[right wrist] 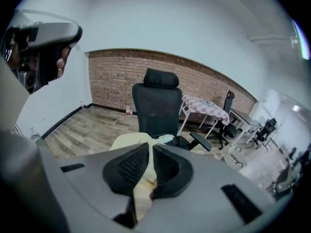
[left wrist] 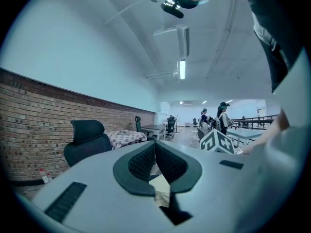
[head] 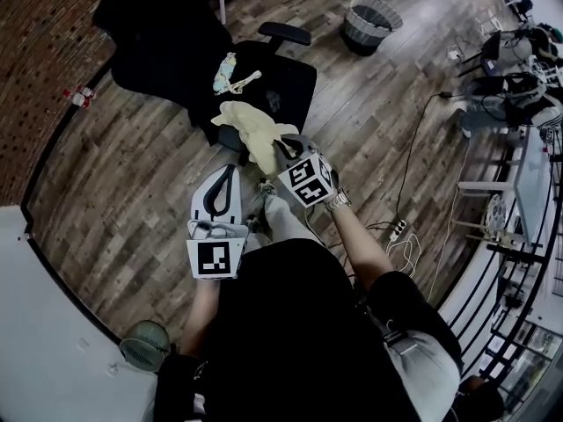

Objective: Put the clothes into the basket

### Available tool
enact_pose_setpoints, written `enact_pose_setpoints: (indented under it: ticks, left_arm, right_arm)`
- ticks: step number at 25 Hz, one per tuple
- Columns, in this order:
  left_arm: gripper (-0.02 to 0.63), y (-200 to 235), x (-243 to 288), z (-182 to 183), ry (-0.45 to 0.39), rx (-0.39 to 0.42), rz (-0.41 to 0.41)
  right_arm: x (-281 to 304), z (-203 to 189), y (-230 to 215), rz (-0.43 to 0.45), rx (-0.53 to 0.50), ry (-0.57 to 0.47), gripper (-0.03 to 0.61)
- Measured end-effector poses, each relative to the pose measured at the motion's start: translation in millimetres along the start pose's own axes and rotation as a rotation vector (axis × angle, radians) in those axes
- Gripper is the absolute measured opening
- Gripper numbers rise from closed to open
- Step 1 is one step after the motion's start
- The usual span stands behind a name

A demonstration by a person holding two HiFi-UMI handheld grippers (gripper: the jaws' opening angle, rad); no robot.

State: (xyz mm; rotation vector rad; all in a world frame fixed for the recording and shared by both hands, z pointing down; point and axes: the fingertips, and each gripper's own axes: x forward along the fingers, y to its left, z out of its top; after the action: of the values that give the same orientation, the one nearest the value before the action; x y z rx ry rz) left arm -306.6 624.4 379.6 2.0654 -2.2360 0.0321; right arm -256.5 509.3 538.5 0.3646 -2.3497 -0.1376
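The pale yellow garment (head: 255, 130) is bunched at the near edge of the black office chair (head: 286, 86), with one end raised off the seat. The right gripper (head: 283, 148) has that end: its fingers are nearly together and pinch the yellow cloth, which shows between them in the right gripper view (right wrist: 129, 141). Farther back on the seat lies a small pale blue and cream bundle of cloth (head: 230, 74), apart from the yellow one. The left gripper (head: 230, 170) is just left of and nearer than the garment, over the wooden floor (head: 132, 174). Its fingers meet at the tips and hold nothing. The basket (head: 362, 33) stands on the floor at the far right, well apart from the chair and both grippers.
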Motion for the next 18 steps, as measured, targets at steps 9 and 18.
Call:
enact_pose_setpoints:
  ticks: [9, 18]
  left_arm:
    - [0.014, -29.0, 11.1, 8.7, -0.028, 0.004, -0.147]
    - [0.014, -66.0, 31.8, 12.4, -0.044, 0.014, -0.295]
  right_arm:
    - [-65.8, 20.3, -41.1, -0.18, 0.107, -0.089, 0.025]
    - [-117.1, 3.2, -62.2, -0.328, 0.176, -0.097, 0.025]
